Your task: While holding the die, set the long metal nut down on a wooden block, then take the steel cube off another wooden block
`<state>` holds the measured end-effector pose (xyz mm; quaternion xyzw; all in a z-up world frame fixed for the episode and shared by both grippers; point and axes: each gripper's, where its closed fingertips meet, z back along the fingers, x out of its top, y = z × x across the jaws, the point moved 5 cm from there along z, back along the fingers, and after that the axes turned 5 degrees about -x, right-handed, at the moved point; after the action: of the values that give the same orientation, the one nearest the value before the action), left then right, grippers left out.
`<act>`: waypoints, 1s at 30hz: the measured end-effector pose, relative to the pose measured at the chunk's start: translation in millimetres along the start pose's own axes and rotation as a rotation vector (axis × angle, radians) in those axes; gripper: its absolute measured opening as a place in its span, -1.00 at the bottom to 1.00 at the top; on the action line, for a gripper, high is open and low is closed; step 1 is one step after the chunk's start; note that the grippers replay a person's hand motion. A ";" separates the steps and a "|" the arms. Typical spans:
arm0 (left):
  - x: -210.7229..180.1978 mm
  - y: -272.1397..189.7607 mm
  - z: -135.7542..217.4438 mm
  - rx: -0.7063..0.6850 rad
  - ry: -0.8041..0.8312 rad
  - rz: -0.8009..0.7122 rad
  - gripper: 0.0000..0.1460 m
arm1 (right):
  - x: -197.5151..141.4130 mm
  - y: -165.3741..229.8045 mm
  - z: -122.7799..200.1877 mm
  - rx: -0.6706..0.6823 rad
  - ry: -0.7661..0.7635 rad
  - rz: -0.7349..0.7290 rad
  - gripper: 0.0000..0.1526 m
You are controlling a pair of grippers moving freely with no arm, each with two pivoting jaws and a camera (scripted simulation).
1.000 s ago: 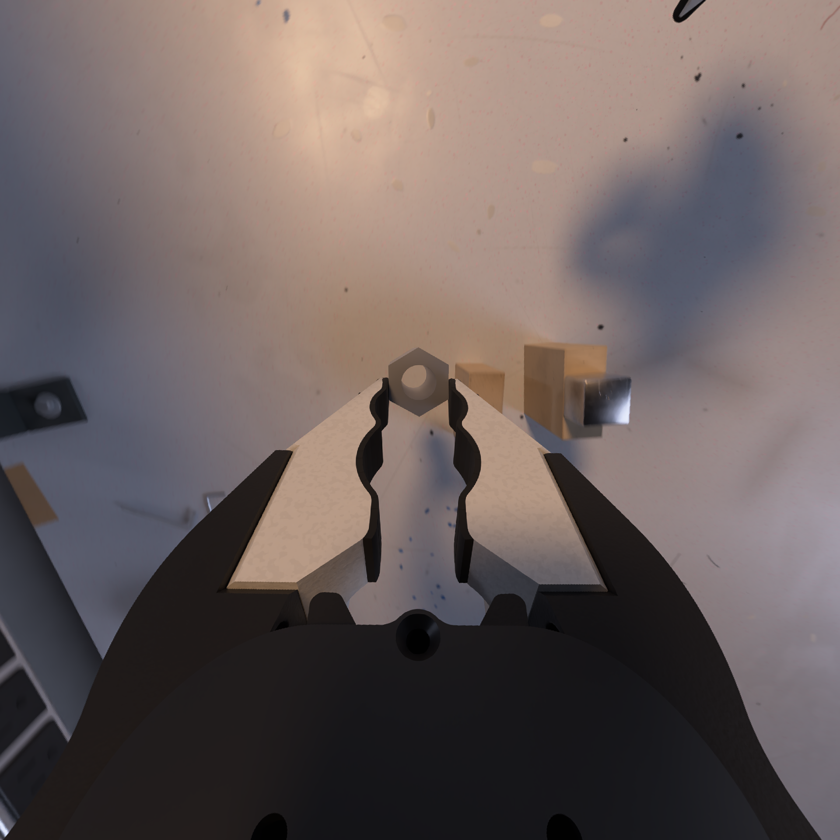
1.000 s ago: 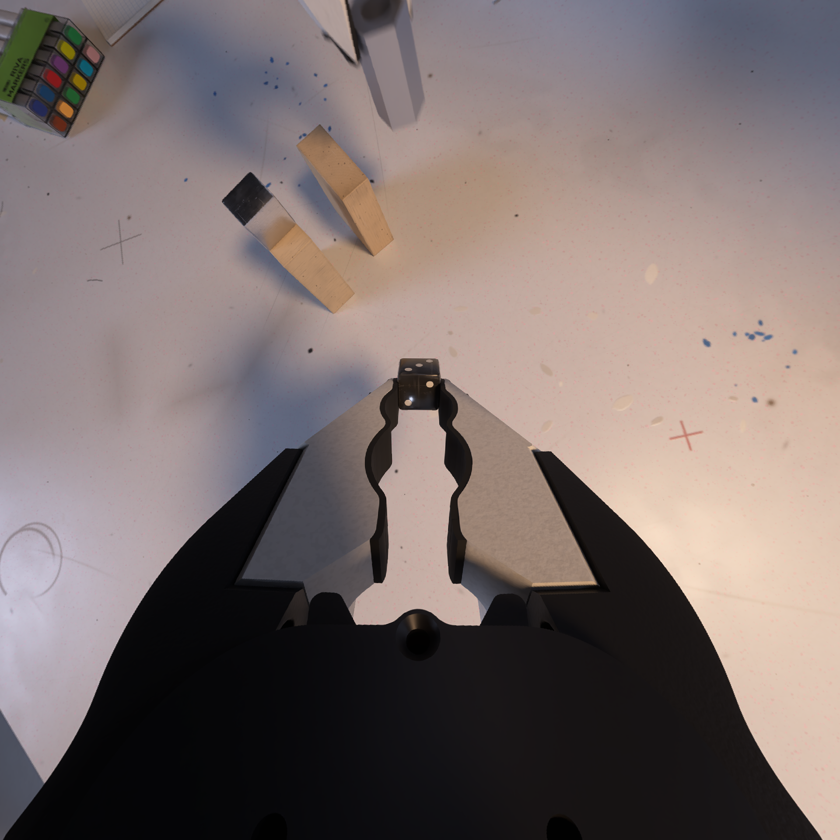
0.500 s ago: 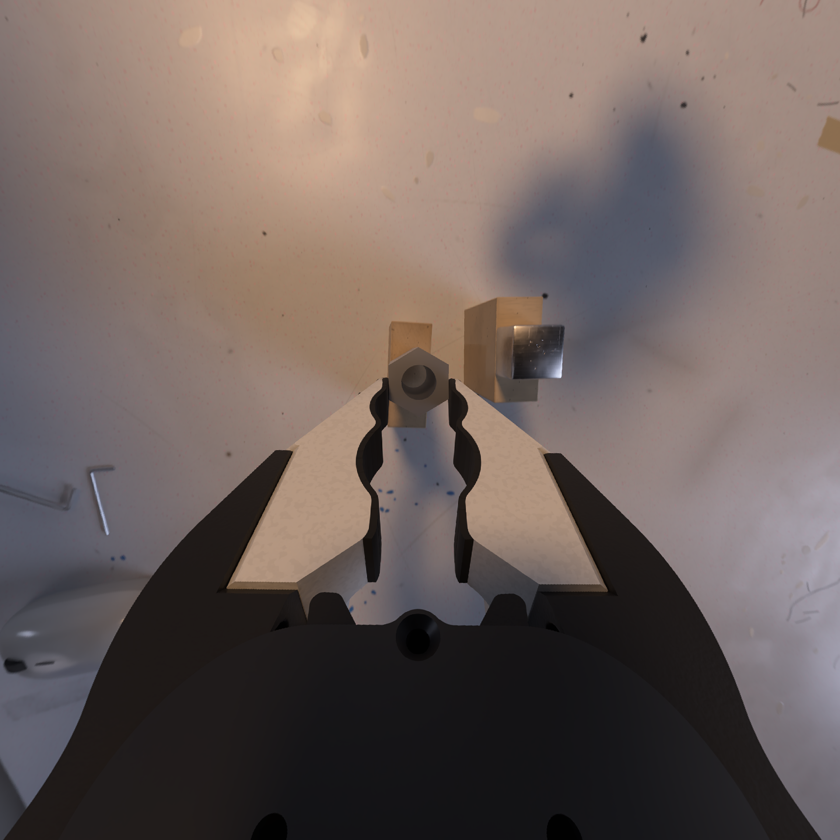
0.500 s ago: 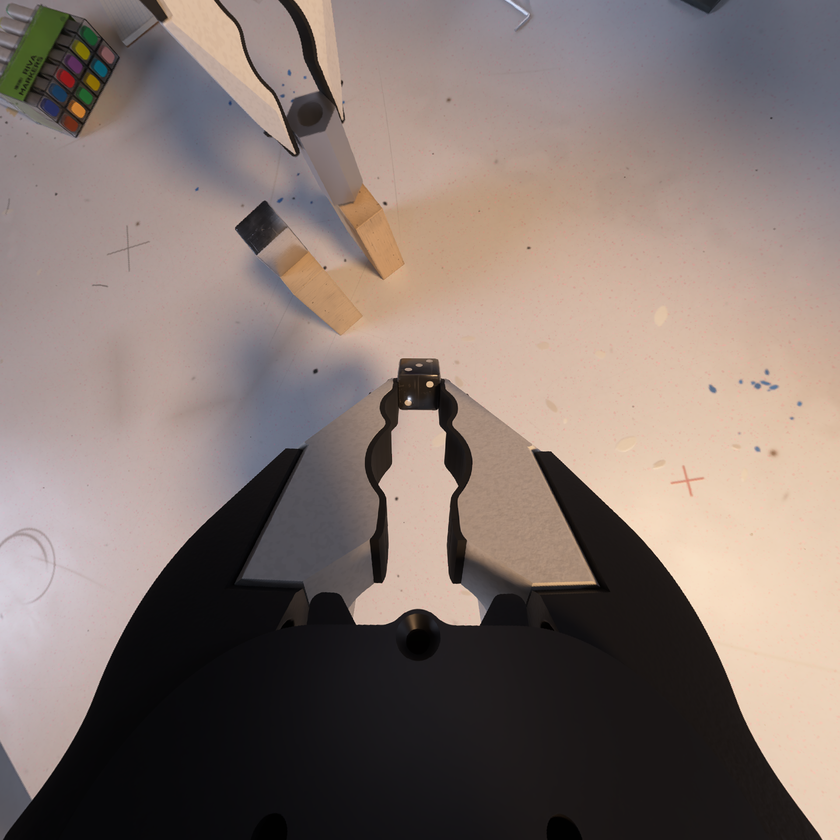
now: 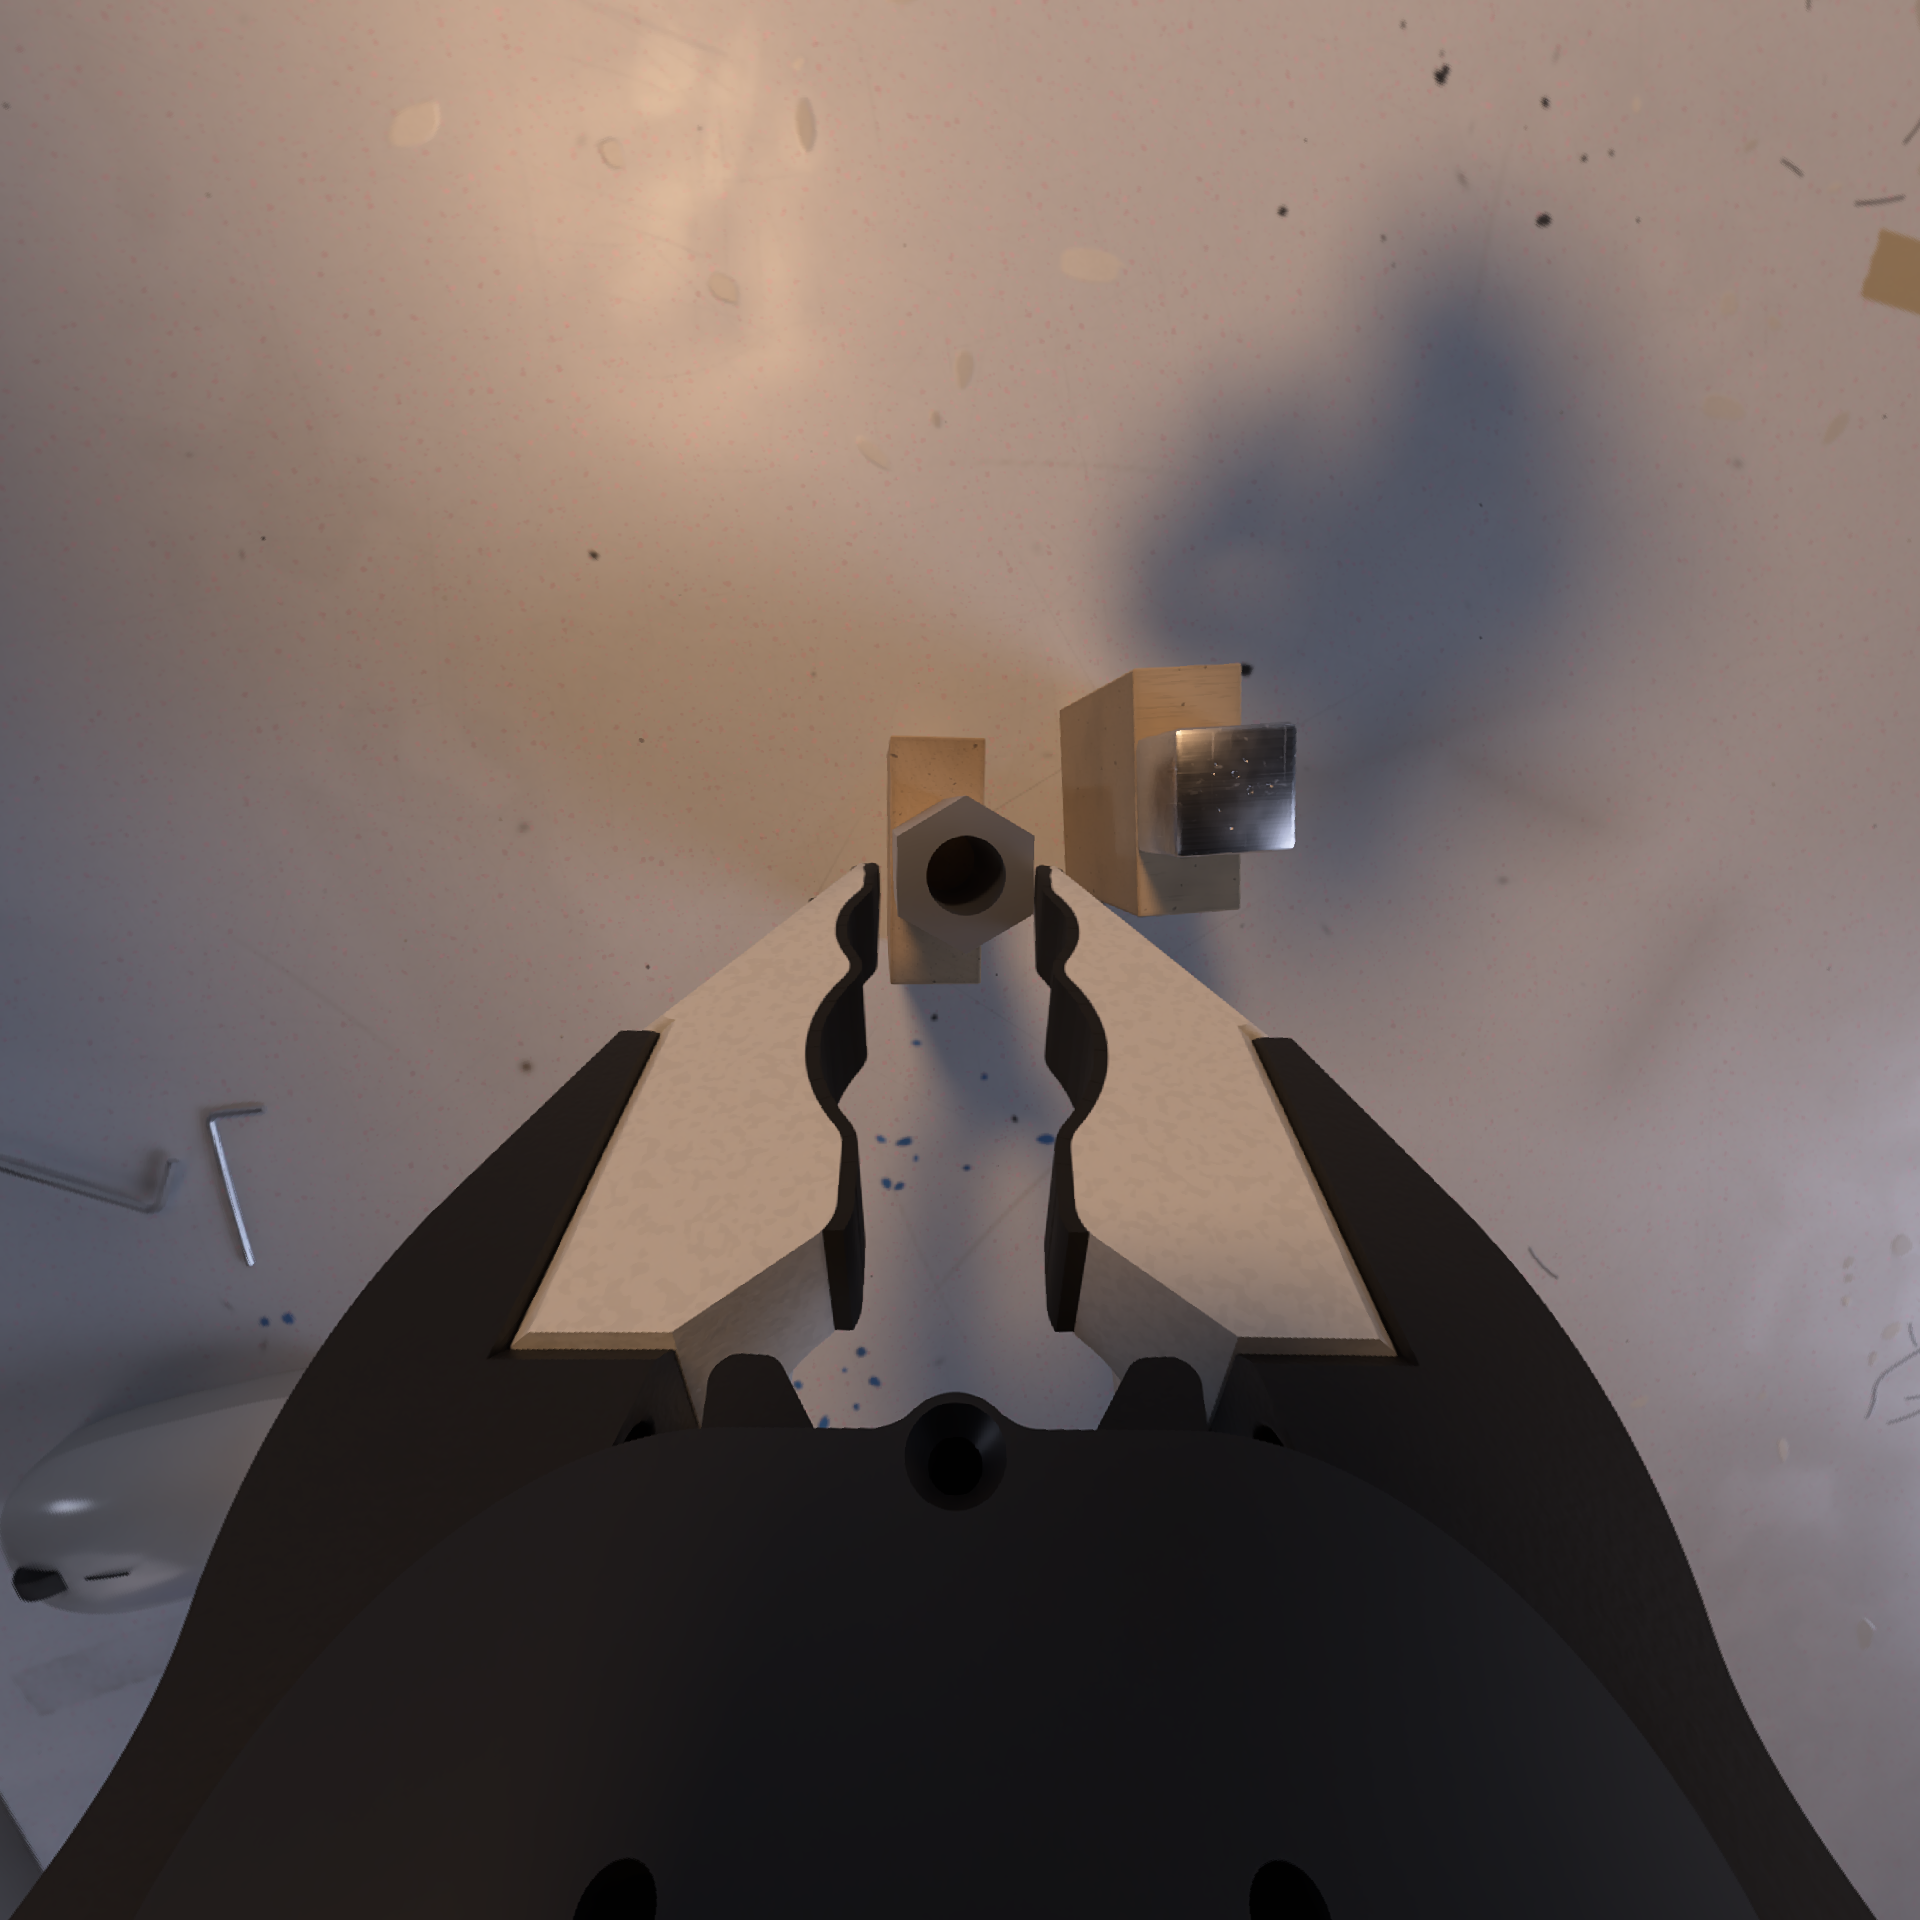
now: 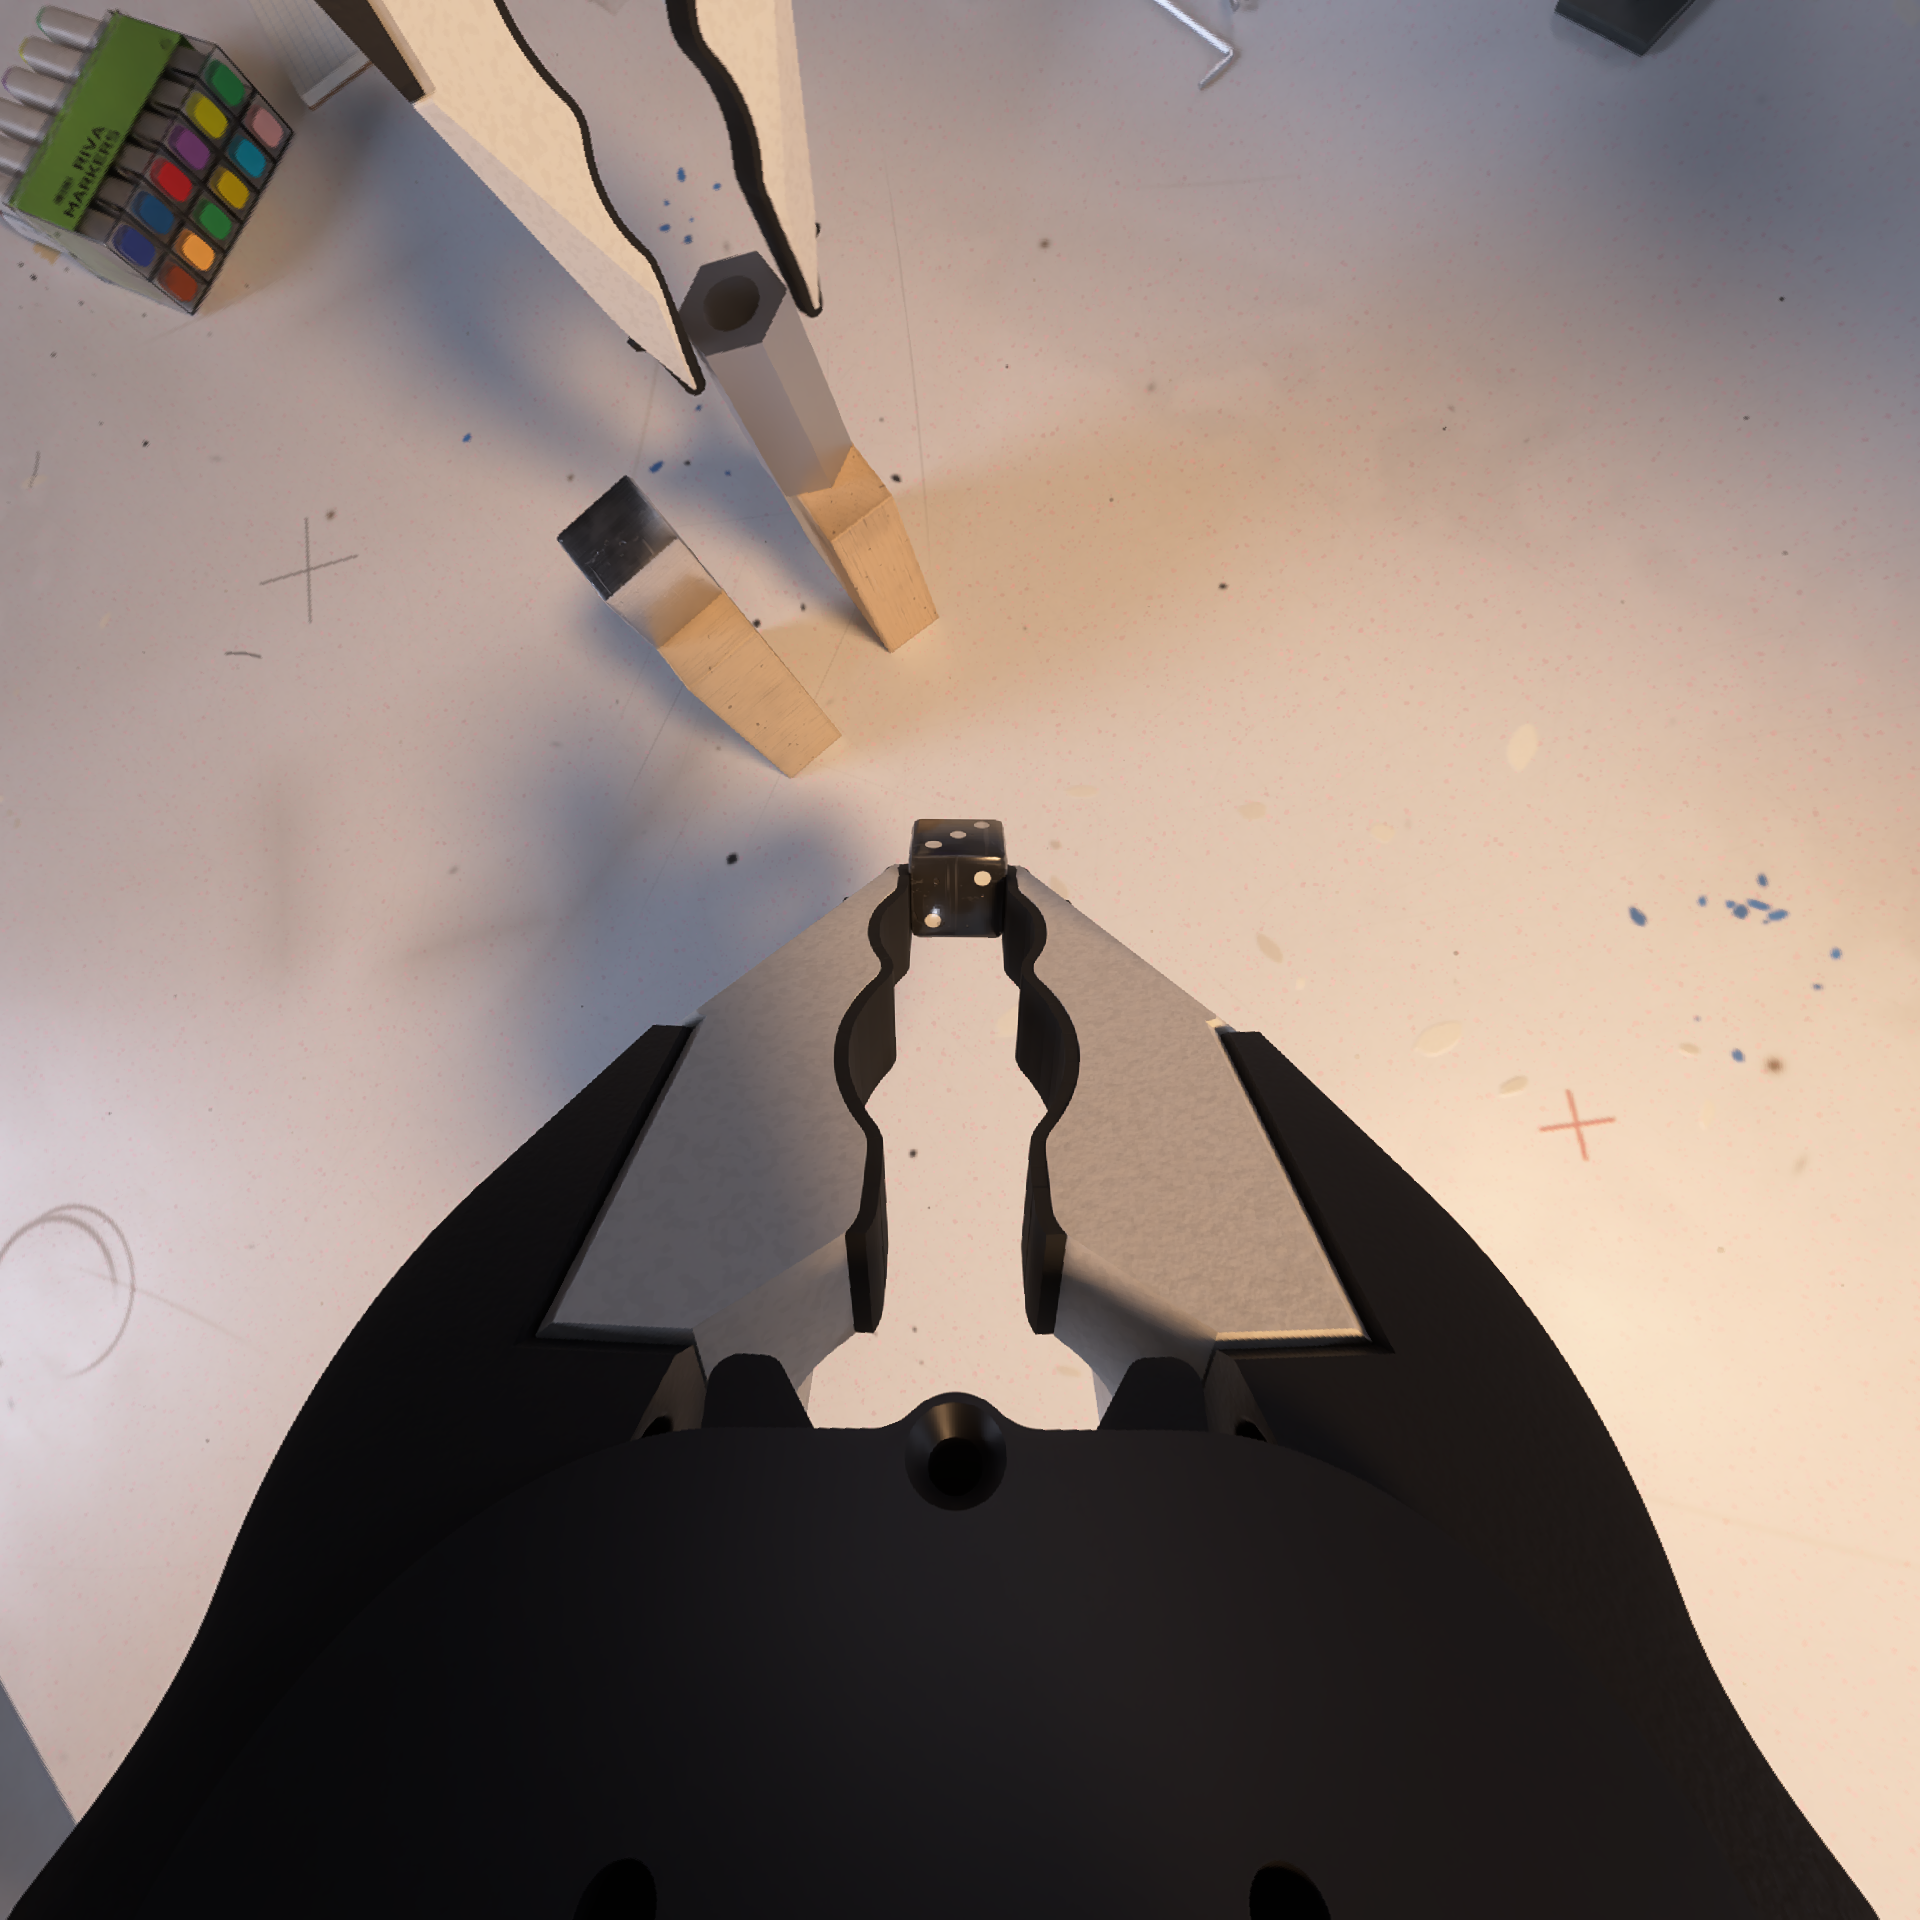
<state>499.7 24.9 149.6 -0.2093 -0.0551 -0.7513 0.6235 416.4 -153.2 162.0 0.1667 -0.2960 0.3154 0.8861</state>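
Observation:
The long metal hex nut [image 5: 964, 871] stands upright on the narrow wooden block [image 5: 935, 769]. My left gripper [image 5: 956, 883] sits around the nut's top with the jaws a little apart, a thin gap beside the nut. The right wrist view shows the same: nut [image 6: 769, 384], block [image 6: 873, 551], left gripper [image 6: 750, 343]. The steel cube [image 5: 1236, 790] rests on the second wooden block [image 5: 1101, 790] just right of it, also in the right wrist view as cube [image 6: 623, 545] and block [image 6: 743, 686]. My right gripper [image 6: 956, 883] is shut on the black die [image 6: 958, 878], above the table and short of the blocks.
A box of coloured markers [image 6: 145, 156] lies at the far left. Two hex keys [image 5: 234, 1174] and a white rounded object [image 5: 125, 1496] lie left of my left gripper. A dark flat item [image 6: 1621, 21] sits at the far edge.
My left gripper carried the nut over to the narrow block and lowered it onto the top; its jaws have now parted slightly. My right gripper has held the die almost still.

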 end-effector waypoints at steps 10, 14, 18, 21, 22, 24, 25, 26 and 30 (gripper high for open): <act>9.8 -19.7 36.0 0.091 -0.110 0.042 -0.32 | -3.5 -0.8 2.5 -0.006 -0.001 -0.009 -0.79; 19.4 -47.3 32.3 0.061 -0.140 0.026 -0.42 | -8.1 -1.9 1.3 -0.001 0.005 -0.024 -0.79; 17.6 -57.8 4.3 0.025 -0.079 0.062 -0.47 | -6.2 -0.4 -1.1 0.011 0.007 -0.013 -0.79; 14.9 -56.0 -10.9 0.053 -0.037 0.075 -0.49 | -2.1 0.8 -2.2 0.014 0.006 0.003 -0.79; 14.2 -55.0 -14.4 0.063 -0.024 0.076 -0.50 | -1.0 1.0 -2.4 0.016 0.005 0.006 -0.79; 12.1 -53.4 -21.0 0.070 0.002 0.077 -0.52 | 0.4 1.1 -2.9 0.020 0.004 0.010 -0.79; 10.5 -53.3 -24.4 0.067 0.020 0.075 -0.53 | 0.8 1.0 -3.0 0.021 0.004 0.011 -0.79; 9.3 -53.7 -27.0 0.060 0.036 0.072 -0.55 | 1.1 1.0 -3.1 0.021 0.004 0.012 -0.79; 10.2 -56.9 -23.1 0.059 0.035 0.044 -0.64 | 1.9 1.1 -2.7 0.021 0.000 0.013 -0.79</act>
<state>438.0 19.9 142.8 -0.1786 -0.0616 -0.7391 0.6465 418.0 -150.3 161.2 0.1742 -0.2937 0.3242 0.8822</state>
